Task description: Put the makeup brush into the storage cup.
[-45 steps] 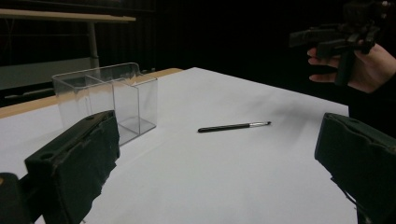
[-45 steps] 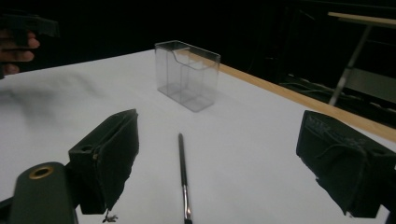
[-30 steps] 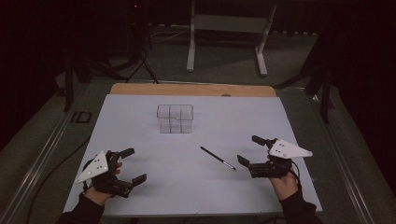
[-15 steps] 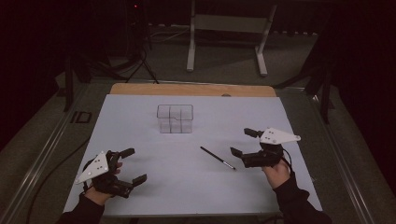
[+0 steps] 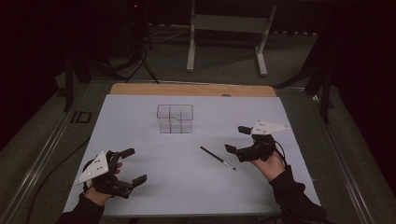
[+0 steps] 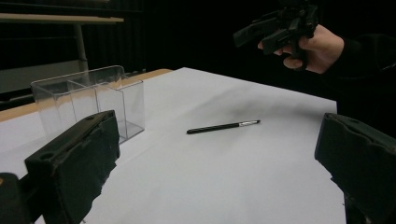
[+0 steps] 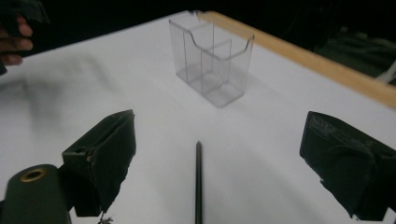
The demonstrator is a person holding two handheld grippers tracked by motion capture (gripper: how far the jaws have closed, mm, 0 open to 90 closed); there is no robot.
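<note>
A thin black brush with a pale tip [image 5: 218, 157] [image 6: 223, 126] [image 7: 198, 182] lies flat on the white sheet, right of centre. Beyond it stands a clear plastic organiser with compartments [image 5: 175, 118] [image 6: 88, 102] [image 7: 212, 56], holding nothing. My right gripper [image 5: 237, 139] [image 7: 217, 170] hovers open just right of the brush's tip end, its jaws wide on either side of the brush line. At the sheet's near left corner my left gripper [image 5: 133, 164] [image 6: 215, 163] stands open, with nothing between its fingers. The right hand and gripper [image 6: 285, 28] show far off in the left gripper view.
The white sheet [image 5: 140, 135] covers most of the table, with a wooden edge [image 5: 191, 89] along the far side. A metal stand [image 5: 226, 37] rises behind the table. A small dark object [image 5: 82, 116] lies off the sheet at the left.
My right gripper has moved left and slightly forward, from the sheet's right side to just beside the brush's tip. The left gripper has stayed where it was.
</note>
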